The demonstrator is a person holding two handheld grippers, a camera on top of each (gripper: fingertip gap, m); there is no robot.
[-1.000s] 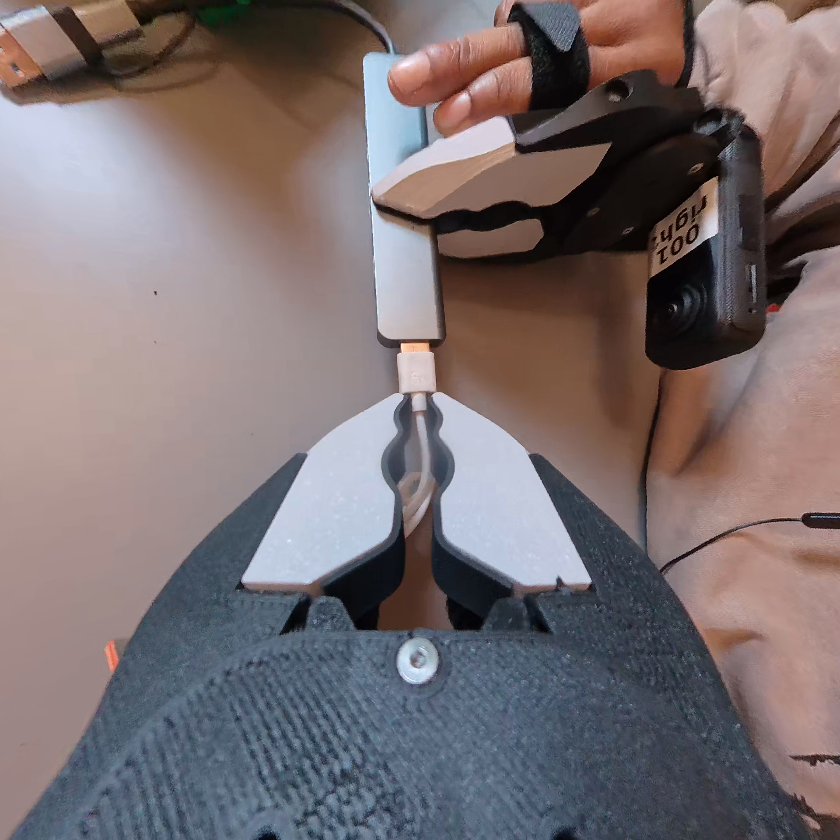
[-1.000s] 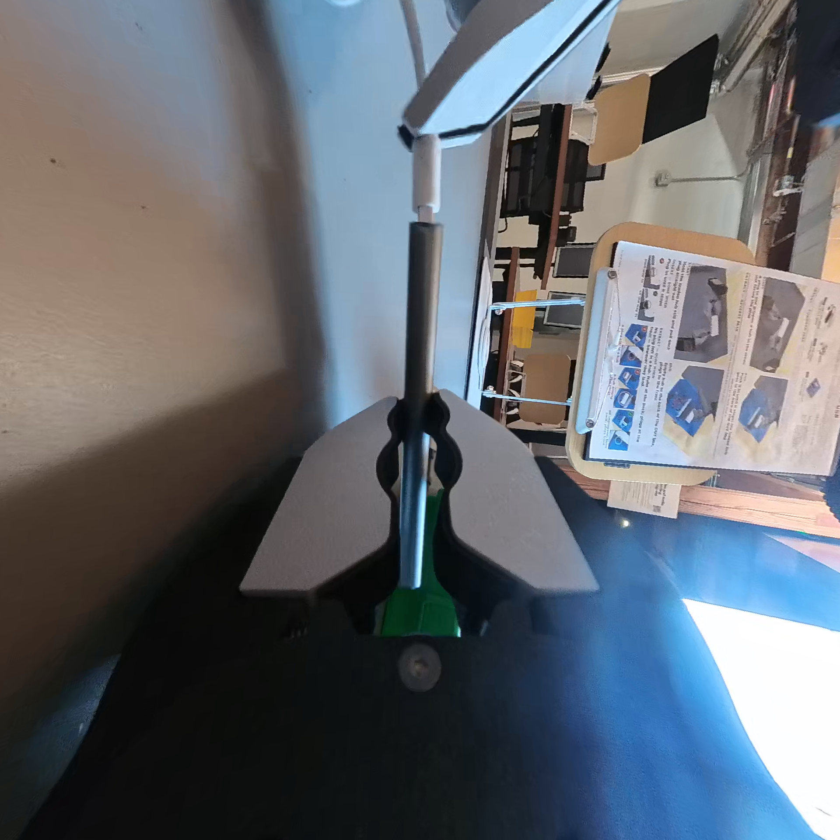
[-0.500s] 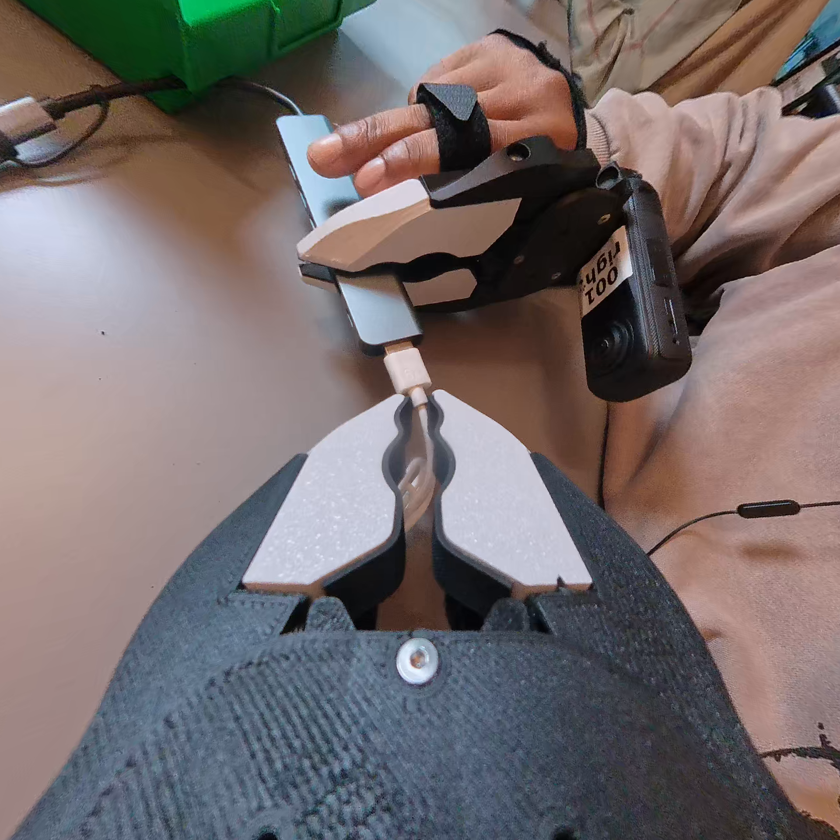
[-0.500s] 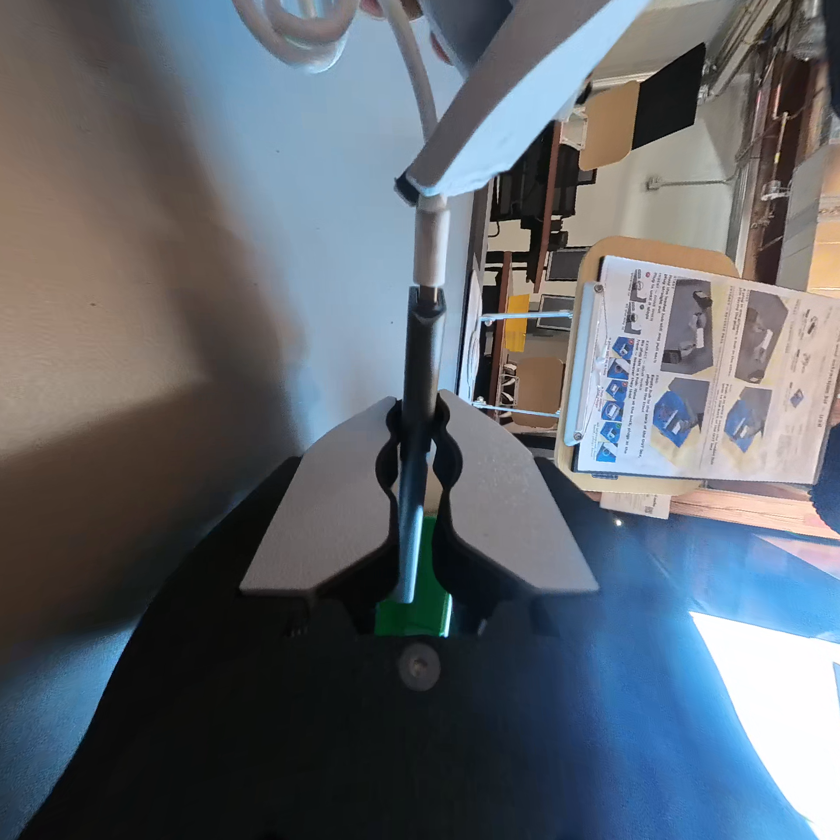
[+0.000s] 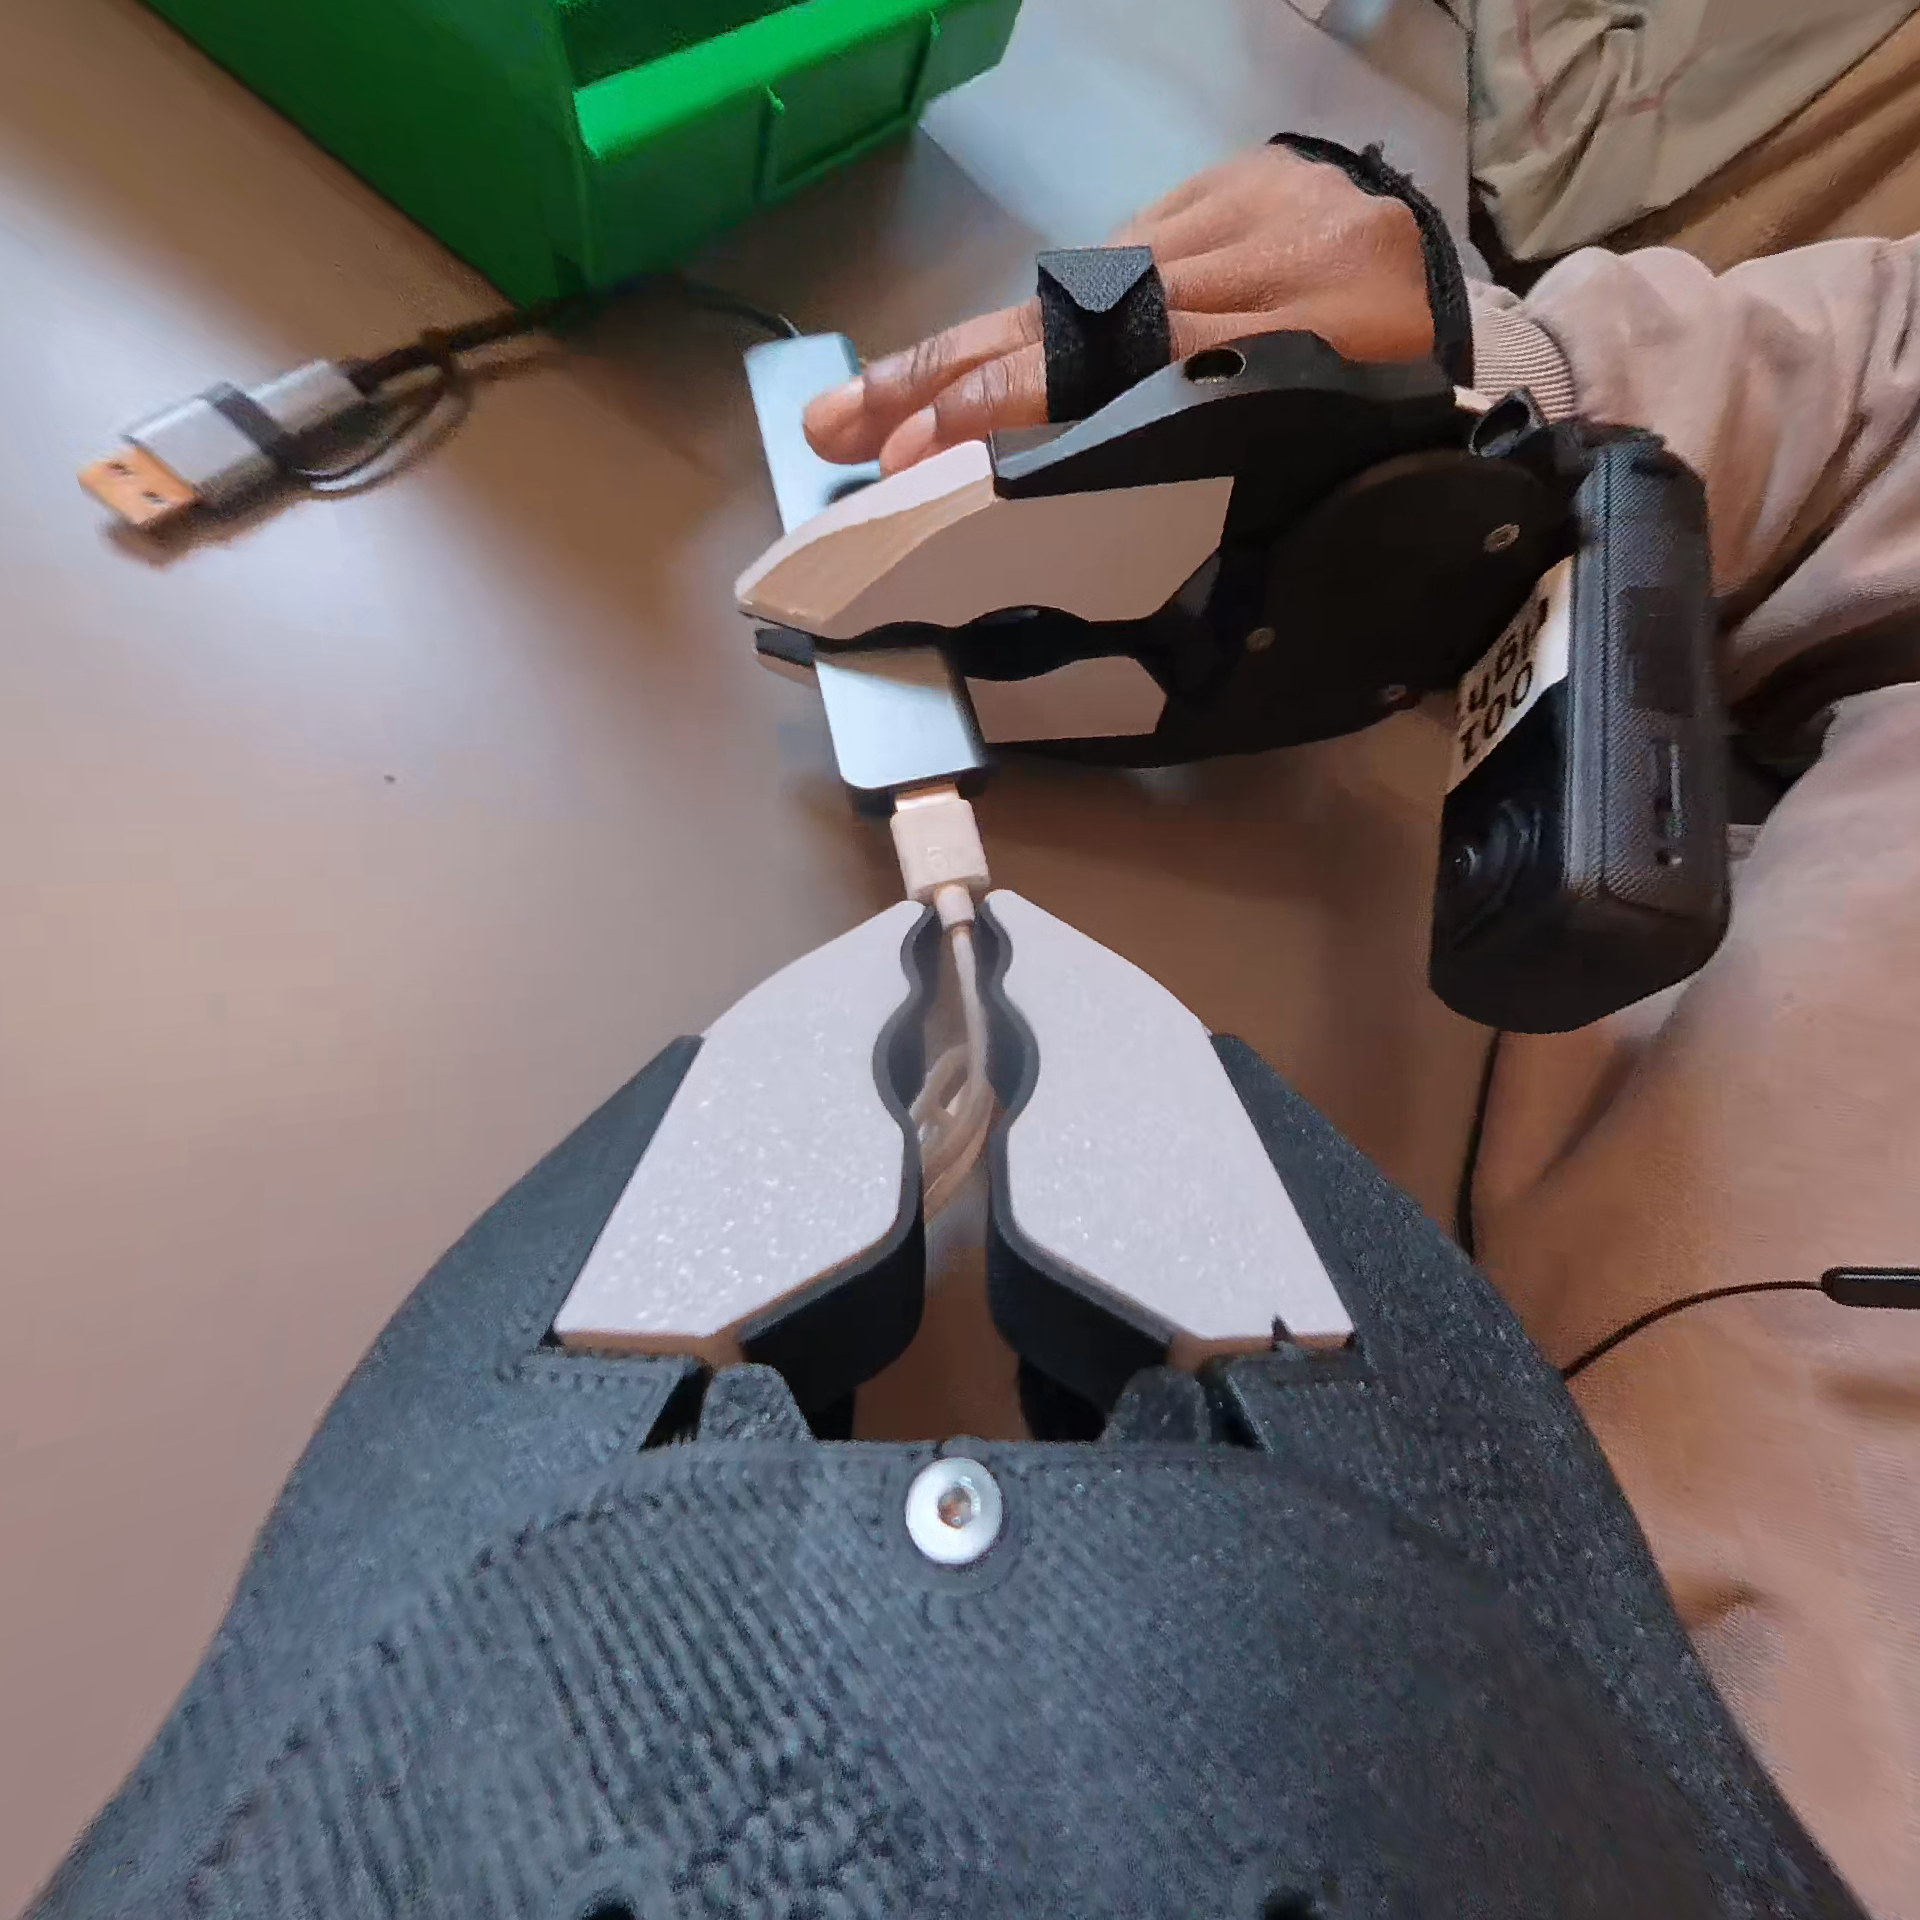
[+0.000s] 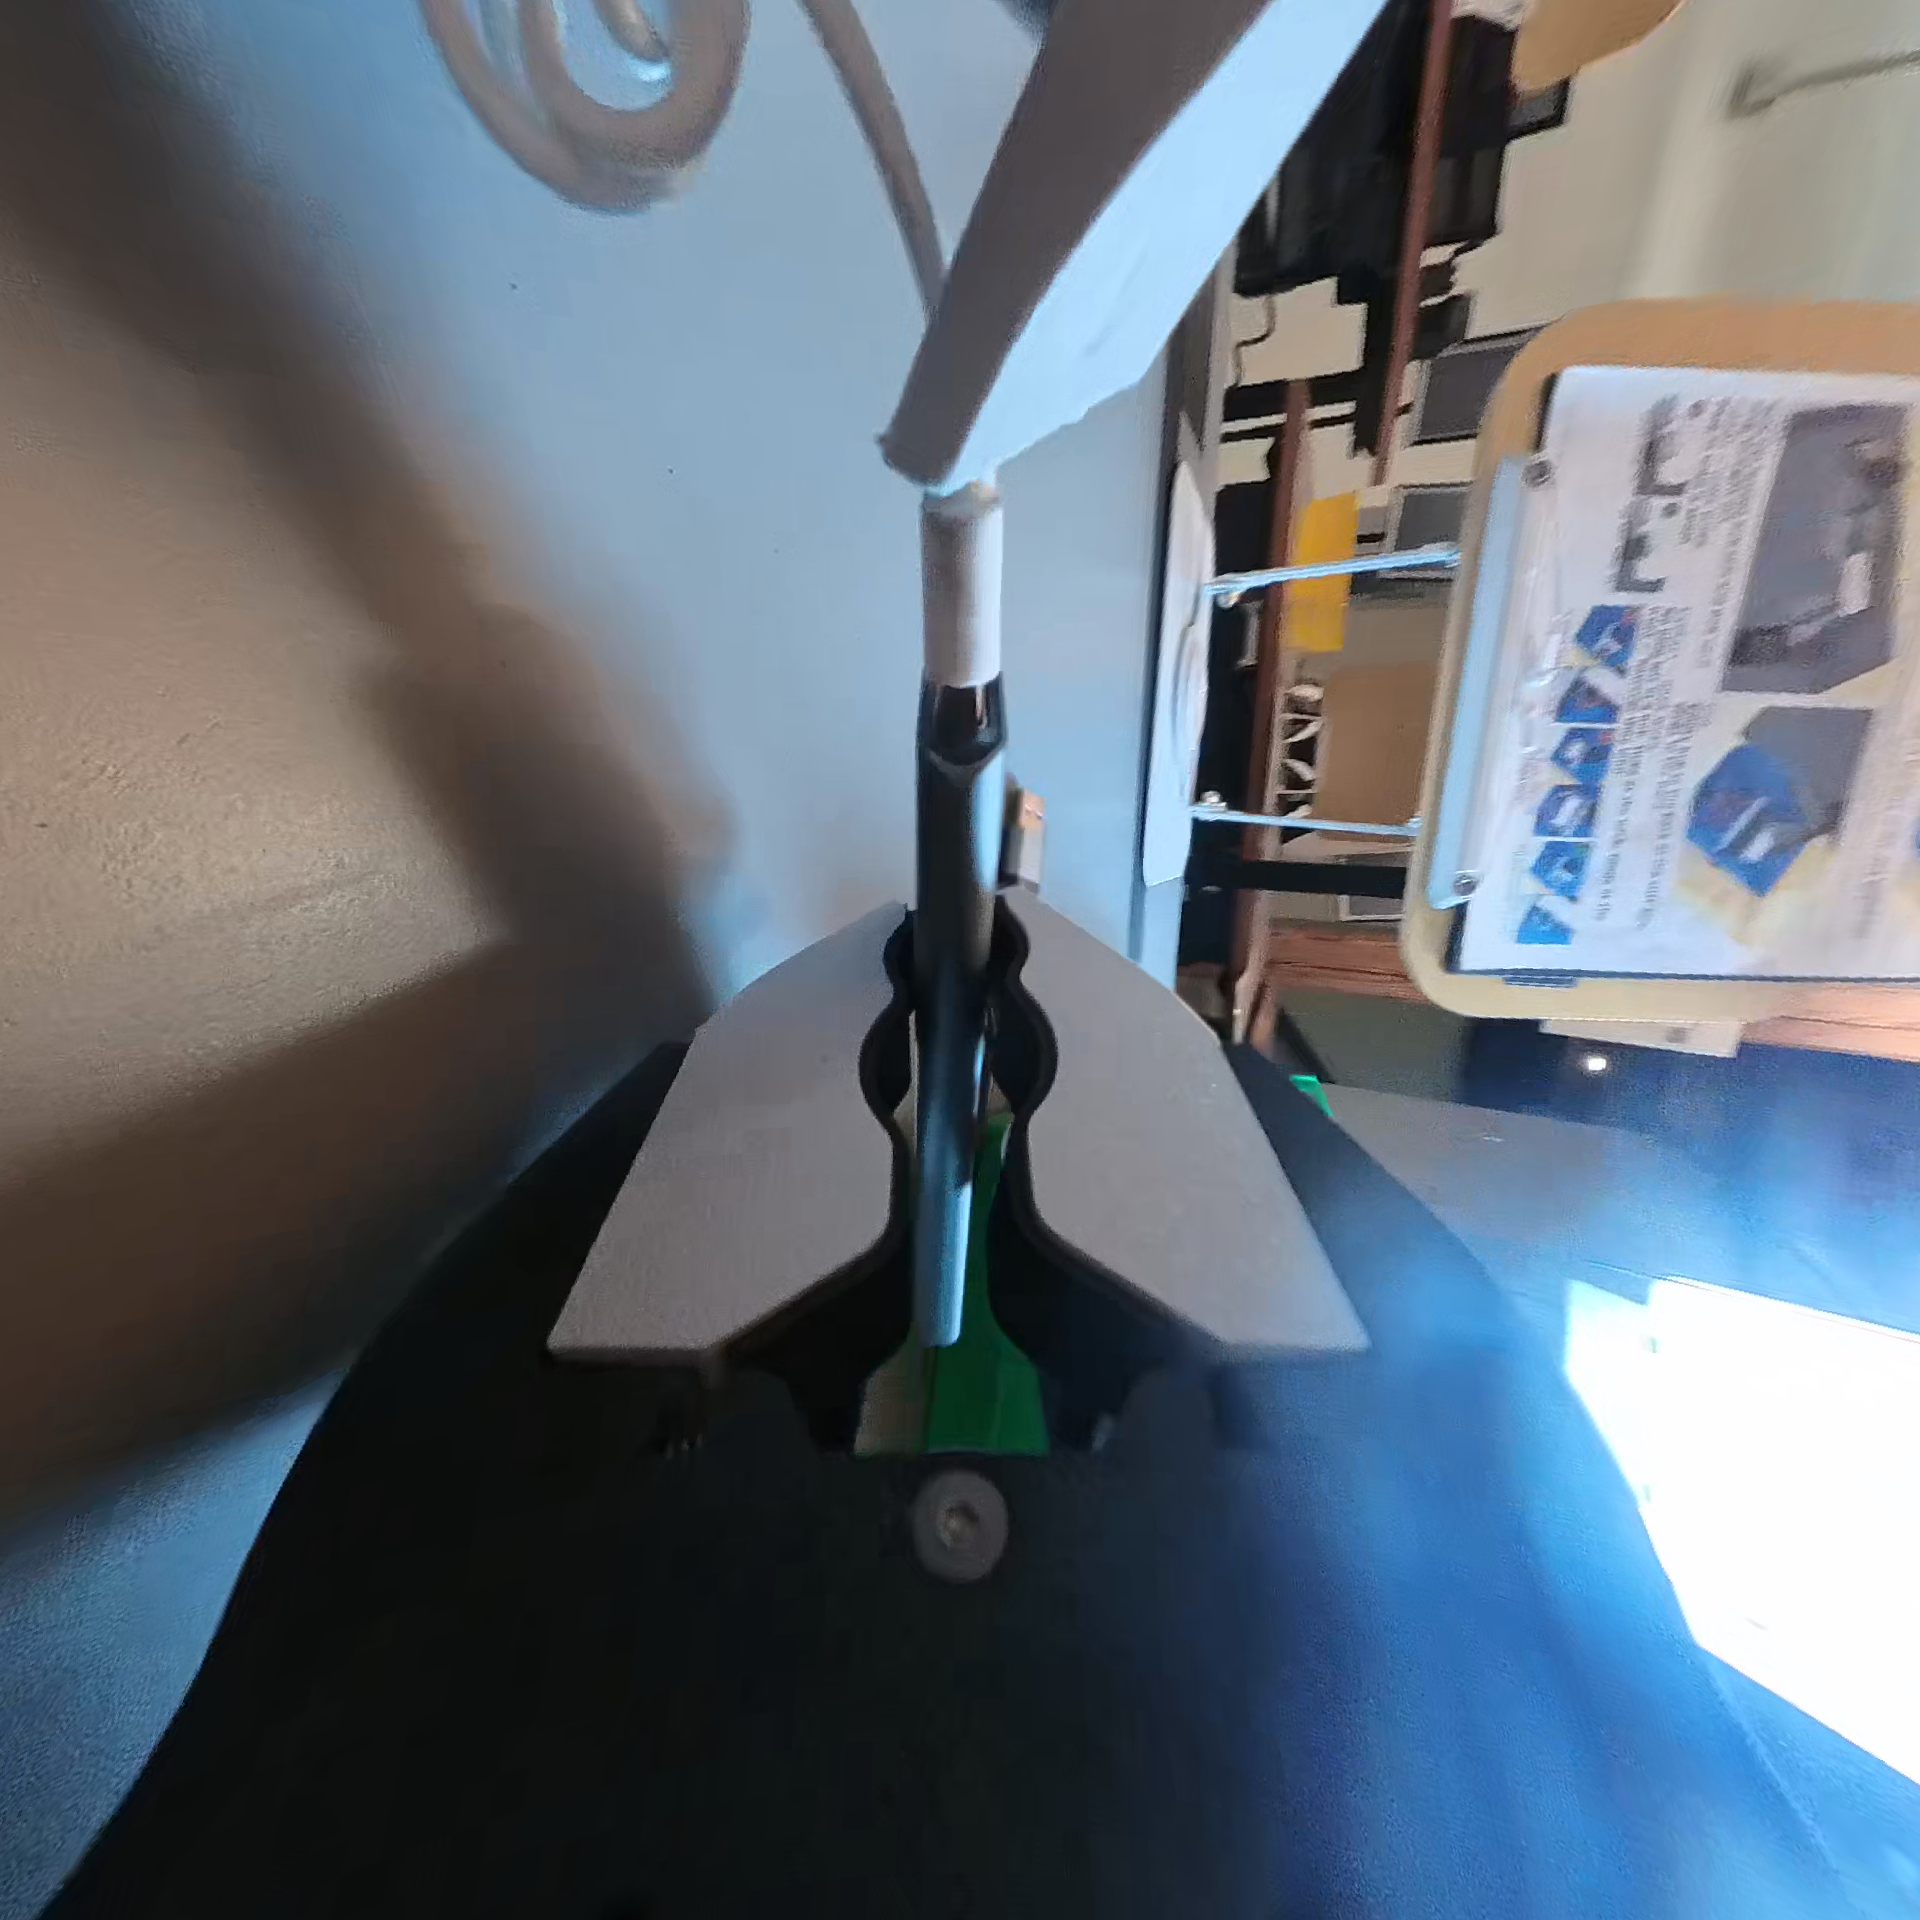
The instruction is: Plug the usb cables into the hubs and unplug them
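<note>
left wrist view: your left gripper (image 5: pixel 954 906) is closed on the white usb cable (image 5: pixel 961 961) just behind its plug (image 5: pixel 938 844), which sits in the end of the grey hub (image 5: pixel 896 715). your right gripper (image 5: pixel 774 627) clamps the hub's middle just above the brown table (image 5: pixel 364 831). a white label (image 5: pixel 1509 675) sits on its camera; a printed instruction sheet (image 6: pixel 1714 665) stands in the right wrist view. green bin (image 5: pixel 582 114) behind.

- Surface (image 5: pixel 343 852): smooth, matte brown, evenly lit; bright glare at one edge in the right wrist view.
- Board (image 6: pixel 1475 665): light wood, rounded corners, carrying a printed sheet (image 6: pixel 1714 665) with pictures.
- Shelving (image 6: pixel 1330 582): dark frames, blurred, beyond the surface.
- Wall (image 6: pixel 1662 187): pale, far off.
</note>
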